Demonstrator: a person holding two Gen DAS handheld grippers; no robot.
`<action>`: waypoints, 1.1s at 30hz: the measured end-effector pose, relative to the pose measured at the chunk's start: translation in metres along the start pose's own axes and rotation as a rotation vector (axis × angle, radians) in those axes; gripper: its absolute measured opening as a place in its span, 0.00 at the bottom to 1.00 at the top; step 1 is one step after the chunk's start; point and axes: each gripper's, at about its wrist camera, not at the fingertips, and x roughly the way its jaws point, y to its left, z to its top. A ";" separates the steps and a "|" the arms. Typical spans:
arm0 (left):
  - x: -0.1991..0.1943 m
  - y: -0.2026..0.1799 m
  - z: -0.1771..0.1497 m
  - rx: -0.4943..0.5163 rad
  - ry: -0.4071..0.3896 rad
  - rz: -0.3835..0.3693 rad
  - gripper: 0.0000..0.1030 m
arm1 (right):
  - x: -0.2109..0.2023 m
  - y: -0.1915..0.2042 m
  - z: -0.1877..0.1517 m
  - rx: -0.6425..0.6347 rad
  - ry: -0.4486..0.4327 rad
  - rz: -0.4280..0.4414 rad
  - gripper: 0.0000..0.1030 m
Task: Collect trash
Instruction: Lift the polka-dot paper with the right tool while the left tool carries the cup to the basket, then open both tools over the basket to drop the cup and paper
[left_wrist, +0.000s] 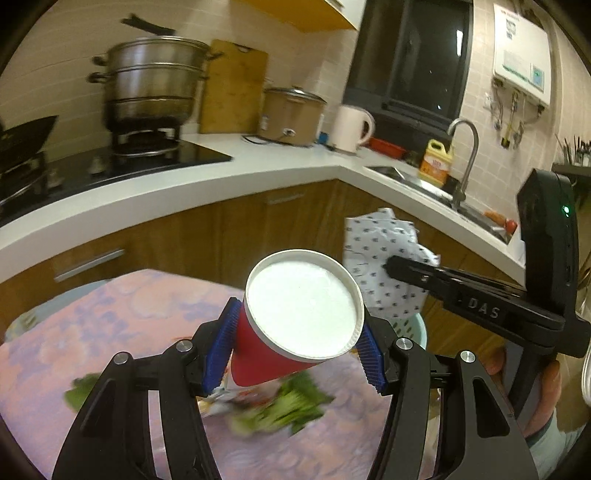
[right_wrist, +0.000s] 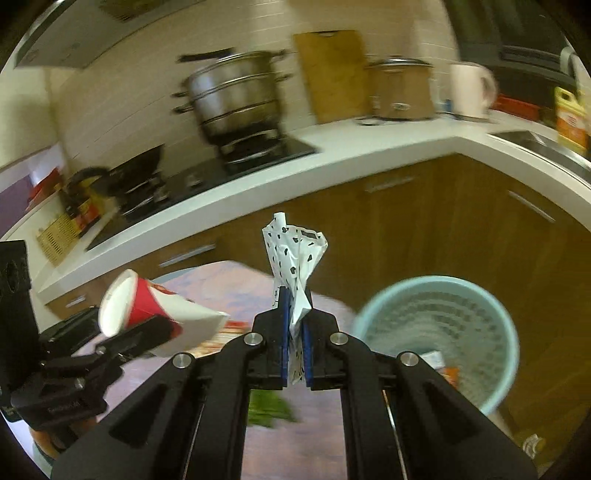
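1. Over the table (left_wrist: 110, 332) in the left wrist view, the left hand-held gripper (left_wrist: 295, 354) is clenched on a red paper cup (left_wrist: 266, 354), white mouth tipped toward the camera. At 2 o'clock the right hand-held gripper (left_wrist: 391, 267) pinches a spotted wrapper (left_wrist: 380, 251). A bit of the bin (left_wrist: 413, 328) peeks out at 3 o'clock, partly hidden behind the cup and wrapper.

2. Below the cabinets in the right wrist view, the right hand-held gripper (right_wrist: 295, 354) is clamped tight on the spotted wrapper (right_wrist: 291, 254), which stands up from the pads. The pale blue bin (right_wrist: 369, 314) sits at 4 o'clock with scraps inside; the cup (right_wrist: 147, 314) is at 9 o'clock.

3. Risk: the cup is held on its tapered wall, so it could slide out. The wrapper could catch the bin's rim and fall outside.

4. Room: the bin mouth is wide and open, but both grippers are near each other and could collide there. Greens (left_wrist: 288, 406) remain on the table.
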 end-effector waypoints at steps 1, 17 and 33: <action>0.011 -0.009 0.003 0.001 0.013 -0.001 0.55 | -0.001 -0.021 0.000 0.024 -0.001 -0.035 0.04; 0.136 -0.085 0.007 0.007 0.162 -0.102 0.55 | 0.035 -0.161 -0.027 0.224 0.132 -0.186 0.04; 0.181 -0.083 -0.002 -0.026 0.255 -0.014 0.68 | 0.070 -0.184 -0.051 0.207 0.286 -0.145 0.06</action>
